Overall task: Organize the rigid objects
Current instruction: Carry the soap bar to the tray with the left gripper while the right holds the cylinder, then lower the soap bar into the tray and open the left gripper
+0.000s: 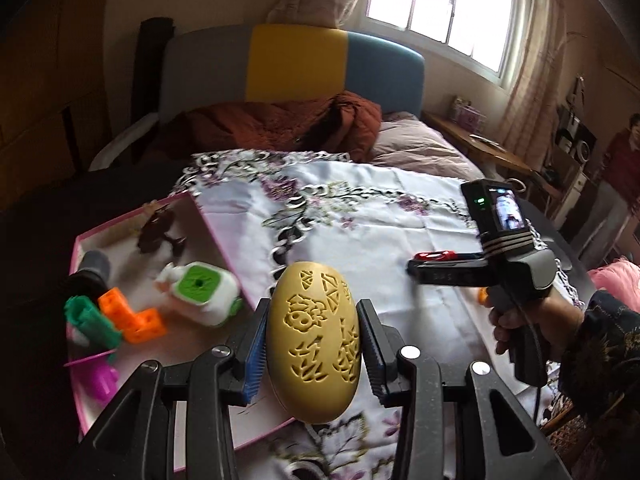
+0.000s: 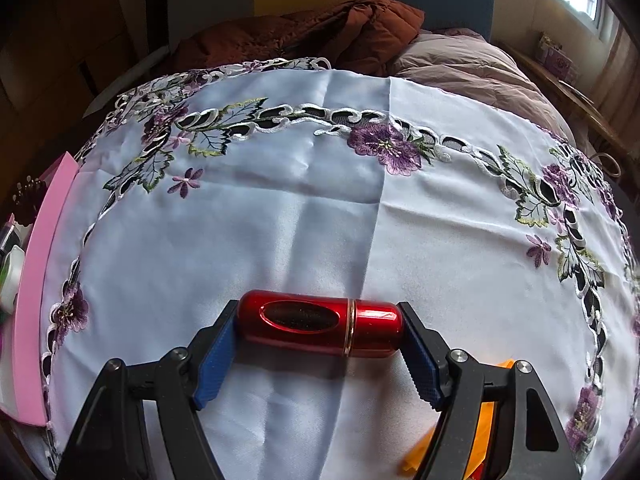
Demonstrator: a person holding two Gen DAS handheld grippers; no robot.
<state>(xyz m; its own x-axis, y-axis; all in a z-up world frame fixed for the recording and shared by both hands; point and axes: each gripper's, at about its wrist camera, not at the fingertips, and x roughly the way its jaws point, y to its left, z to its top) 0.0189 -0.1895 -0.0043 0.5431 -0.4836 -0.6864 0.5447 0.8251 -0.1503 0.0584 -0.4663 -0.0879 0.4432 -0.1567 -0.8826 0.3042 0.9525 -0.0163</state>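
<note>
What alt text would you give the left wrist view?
The left gripper holds a carved yellow egg-shaped object upright between its jaws, beside a pink tray of small toys on an embroidered tablecloth.

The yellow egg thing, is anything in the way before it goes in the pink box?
Nothing visible blocks it. The left gripper holds the yellow egg beside the pink box, whose top is open. The toys inside lie toward its left, leaving bare floor near the egg.

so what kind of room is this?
Most likely a home bedroom. A bed with a padded grey, yellow and blue headboard and a rumpled pinkish duvet sits behind the cloth-covered table, beside a curtained window.
</note>
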